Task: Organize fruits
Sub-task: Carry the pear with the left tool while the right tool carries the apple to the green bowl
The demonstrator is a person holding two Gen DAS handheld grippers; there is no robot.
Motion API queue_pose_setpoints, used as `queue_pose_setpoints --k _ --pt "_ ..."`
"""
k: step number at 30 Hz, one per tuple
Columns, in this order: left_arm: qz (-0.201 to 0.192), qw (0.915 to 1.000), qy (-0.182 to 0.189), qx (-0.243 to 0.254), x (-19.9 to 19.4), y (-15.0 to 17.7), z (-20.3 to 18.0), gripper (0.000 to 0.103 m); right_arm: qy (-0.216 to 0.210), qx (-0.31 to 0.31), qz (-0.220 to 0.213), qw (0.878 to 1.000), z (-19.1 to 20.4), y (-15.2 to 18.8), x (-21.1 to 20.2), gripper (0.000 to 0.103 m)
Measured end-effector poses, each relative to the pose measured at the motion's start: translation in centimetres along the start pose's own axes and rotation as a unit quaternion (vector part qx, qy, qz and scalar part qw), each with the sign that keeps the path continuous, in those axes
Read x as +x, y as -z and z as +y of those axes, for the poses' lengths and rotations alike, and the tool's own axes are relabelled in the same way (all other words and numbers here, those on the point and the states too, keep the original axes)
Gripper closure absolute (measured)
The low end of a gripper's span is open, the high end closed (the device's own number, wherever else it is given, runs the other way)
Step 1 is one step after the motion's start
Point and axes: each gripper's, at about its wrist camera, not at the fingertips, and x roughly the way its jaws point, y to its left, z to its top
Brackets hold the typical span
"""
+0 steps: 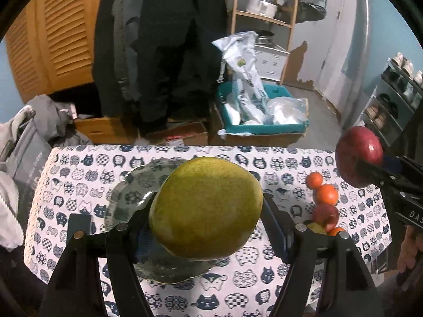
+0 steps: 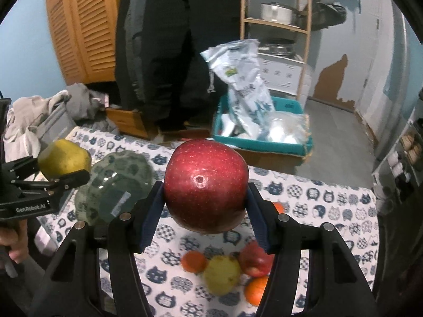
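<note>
We see the large yellow-green pear-like fruit (image 1: pixel 206 208) clamped between the blue-padded fingers of the left gripper (image 1: pixel 208 227), lifted clear of the white tablecloth printed with dark-blue cat faces (image 1: pixel 79 185). It hangs directly above the green patterned glass plate (image 1: pixel 127 198), which rests on that cloth and is partly hidden behind the fruit.

The glossy round red apple (image 2: pixel 206 185) is gripped between the blue pads of the right gripper (image 2: pixel 205 211), the pads pressing its two sides; it too is off the cloth. From the right wrist camera the plate (image 2: pixel 116 190) lies to the left of the apple, and the left gripper with its yellow-green fruit (image 2: pixel 63 158) lies beyond the plate's left edge. From the left wrist camera the apple (image 1: pixel 359 155) appears well to the right of the plate.

Loose fruit stays on the cloth to the right of the plate: a second red apple (image 1: pixel 326 215), two small oranges (image 1: pixel 321 187) in a line beyond it, a smaller yellow-green fruit (image 2: pixel 222 274) and another orange (image 2: pixel 256 290) nearer the camera, all blurred.

Beyond the plate's far side, off the table, stand a person in dark clothes (image 1: pixel 164 52), a teal bin of white plastic bags (image 1: pixel 261 111), a wooden shelf with metal pots (image 1: pixel 264 8) and an orange louvred door (image 1: pixel 60 31).
</note>
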Motion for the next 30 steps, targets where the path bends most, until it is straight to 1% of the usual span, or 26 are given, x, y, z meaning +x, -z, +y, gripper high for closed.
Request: queue_pose_setpoints --k 6,16,25,30 --pt "0.005 0.9997 -0.018 -0.018 0.4 0.4 2.7 0.029 -0.024 -0.013 0.008 1.0 3.3 -1.4 1.9 0.042" --pt "0.03 0.9977 -0.042 -0.045 2.3 1.7 7.0 0.029 -0.061 -0.031 0.033 0.997 8.3 -2.5 5.9 0.042" --pt "0.073 0.9931 -0.059 -0.07 6.0 3.1 10.3 0.029 -0.081 -0.04 0.073 0.993 11.8 -2.2 10.9 0.042" --pt "0.106 0.9884 -0.066 -0.086 8.9 4.3 11.8 0.029 -0.091 -0.037 0.099 0.99 12.9 -1.5 13.8 0.042"
